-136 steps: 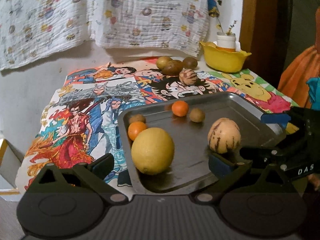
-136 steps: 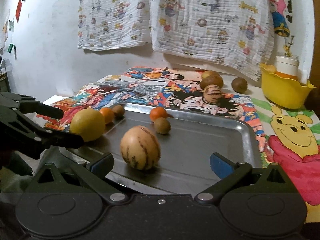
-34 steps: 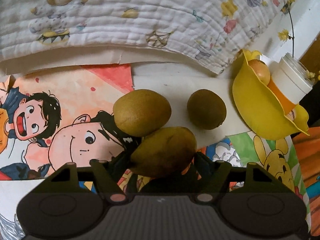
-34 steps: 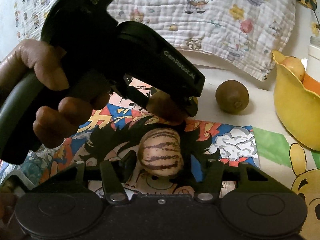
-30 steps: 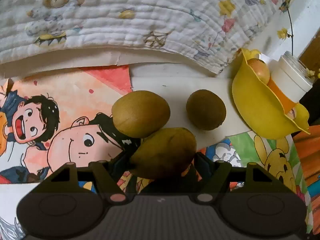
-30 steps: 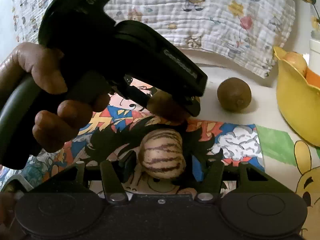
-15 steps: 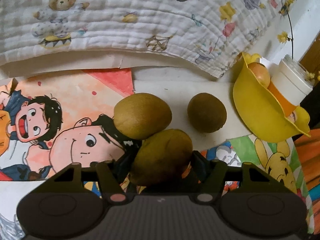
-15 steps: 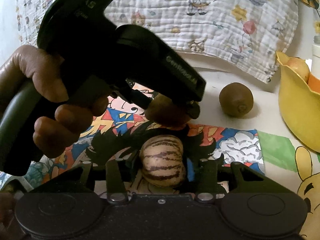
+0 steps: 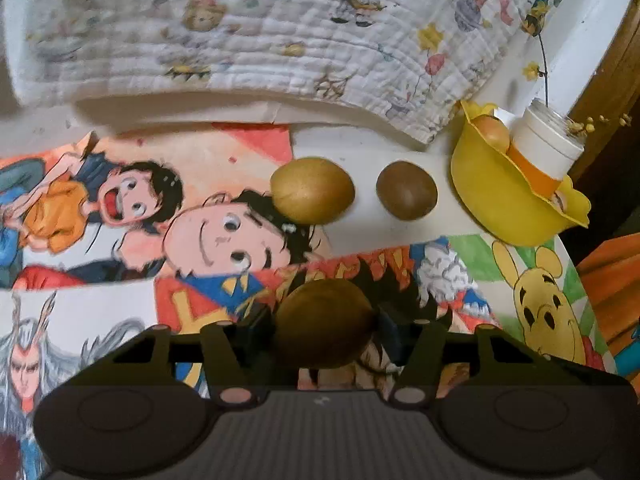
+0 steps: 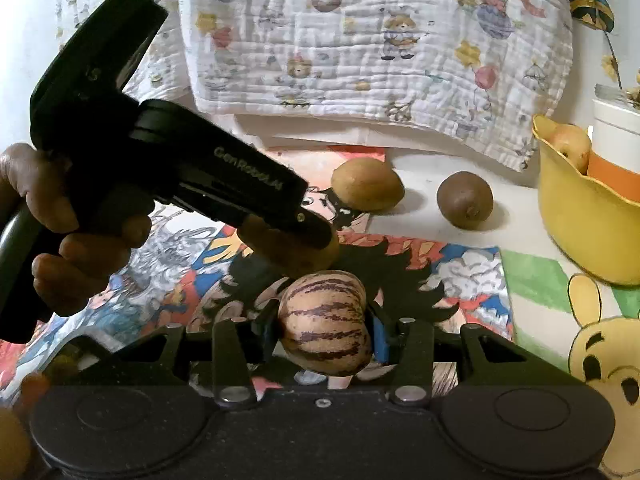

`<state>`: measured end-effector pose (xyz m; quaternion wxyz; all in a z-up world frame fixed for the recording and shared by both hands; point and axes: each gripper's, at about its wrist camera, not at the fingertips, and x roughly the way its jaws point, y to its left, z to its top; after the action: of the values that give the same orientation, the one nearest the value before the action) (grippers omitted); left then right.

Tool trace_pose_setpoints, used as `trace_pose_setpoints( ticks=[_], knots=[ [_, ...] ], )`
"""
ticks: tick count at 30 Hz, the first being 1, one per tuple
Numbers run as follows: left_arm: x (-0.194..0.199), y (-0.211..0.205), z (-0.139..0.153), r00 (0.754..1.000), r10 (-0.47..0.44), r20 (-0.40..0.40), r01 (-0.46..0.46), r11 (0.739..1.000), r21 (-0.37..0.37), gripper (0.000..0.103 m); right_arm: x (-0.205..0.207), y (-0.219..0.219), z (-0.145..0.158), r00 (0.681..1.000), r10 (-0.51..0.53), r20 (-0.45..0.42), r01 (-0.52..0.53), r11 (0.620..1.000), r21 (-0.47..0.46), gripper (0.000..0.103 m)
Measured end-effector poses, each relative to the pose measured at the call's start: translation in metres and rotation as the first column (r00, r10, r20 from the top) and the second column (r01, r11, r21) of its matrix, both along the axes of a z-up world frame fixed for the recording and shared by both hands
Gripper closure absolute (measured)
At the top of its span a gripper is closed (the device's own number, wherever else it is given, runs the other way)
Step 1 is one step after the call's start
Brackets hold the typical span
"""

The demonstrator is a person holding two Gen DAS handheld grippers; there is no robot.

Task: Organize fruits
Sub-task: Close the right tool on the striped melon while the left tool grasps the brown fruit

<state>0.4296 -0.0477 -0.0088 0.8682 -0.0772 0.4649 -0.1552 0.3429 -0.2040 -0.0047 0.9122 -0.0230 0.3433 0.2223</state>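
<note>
Left gripper [image 9: 324,330]: clamped on a brownish-green fruit [image 9: 323,322], held above the cartoon cloth [image 9: 120,240].
Right gripper [image 10: 323,334]: squeezing a striped melon [image 10: 324,322] between its pads, just beside the other claw.
Loose fruit: an olive fruit [image 9: 312,191] and a brown kiwi [image 9: 407,191] rest apart on the cloth.
Yellow bowl [image 9: 504,204]: far right, holding a jar.

Open cartoon-print tablecloth [image 9: 120,312] to the left, free for passage. Blocked ahead by a yellow-green fruit [image 9: 312,196] and a brown kiwi [image 9: 407,196], standing apart with a bare gap between; walled off beyond by the hanging printed cloth [image 9: 280,40]. Crowded at far right by a yellow bowl [image 9: 504,204] holding a white jar [image 9: 546,146].
</note>
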Motion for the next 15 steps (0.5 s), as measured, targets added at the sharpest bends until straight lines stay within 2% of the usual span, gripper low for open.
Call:
trace_pose_setpoints(
  ticks=[4, 11, 15],
  knots=[
    [-0.006, 0.003, 0.001, 1.000, 0.003, 0.010, -0.003, 1.000, -0.011, 0.046, -0.008, -0.002, -0.002, 1.000, -0.003, -0.010, 0.003, 1.000, -0.002, 0.056],
    [0.002, -0.003, 0.004, 1.000, -0.013, 0.024, 0.013, 1.000, 0.011, 0.046, -0.010, -0.003, -0.004, 1.000, -0.003, -0.024, 0.003, 1.000, -0.001, 0.056],
    [0.011, -0.011, -0.008, 0.999, -0.045, -0.019, 0.046, 0.998, 0.039, 0.043, -0.007, -0.001, -0.007, 0.999, 0.001, -0.032, -0.001, 1.000, -0.004, 0.056]
  ],
)
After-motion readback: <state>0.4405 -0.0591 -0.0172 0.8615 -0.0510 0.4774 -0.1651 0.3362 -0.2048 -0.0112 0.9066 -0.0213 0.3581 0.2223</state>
